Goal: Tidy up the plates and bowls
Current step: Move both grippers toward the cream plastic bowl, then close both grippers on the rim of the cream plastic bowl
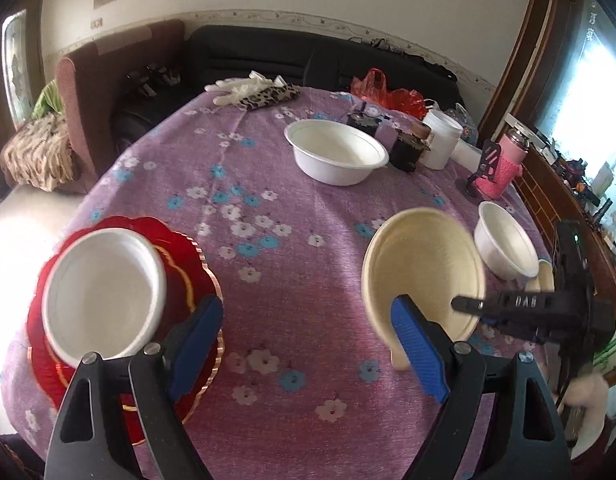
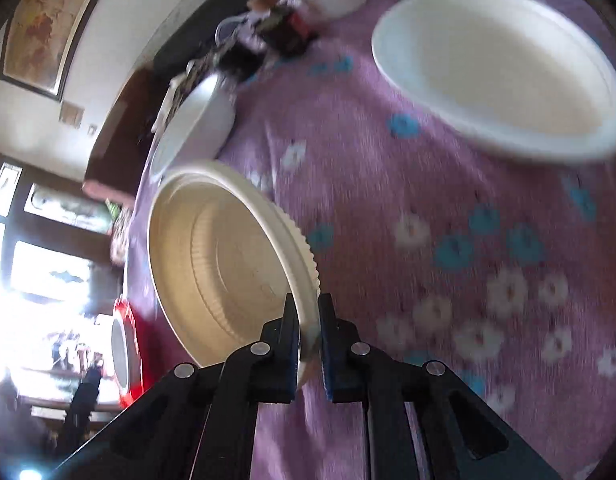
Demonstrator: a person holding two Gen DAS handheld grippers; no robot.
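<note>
your right tongs [image 2: 308, 340] are pinched on the cream plate's [image 2: 224, 264] rim, tilted up off the desk [image 1: 268, 208] near the red plate [image 1: 196, 276] stack, probably for stacking, left tongs [image 1: 304, 344] wide and empty

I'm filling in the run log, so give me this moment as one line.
right gripper: shut on cream plate rim, plate tilted | left gripper: open, empty | white bowl on red plate
</note>
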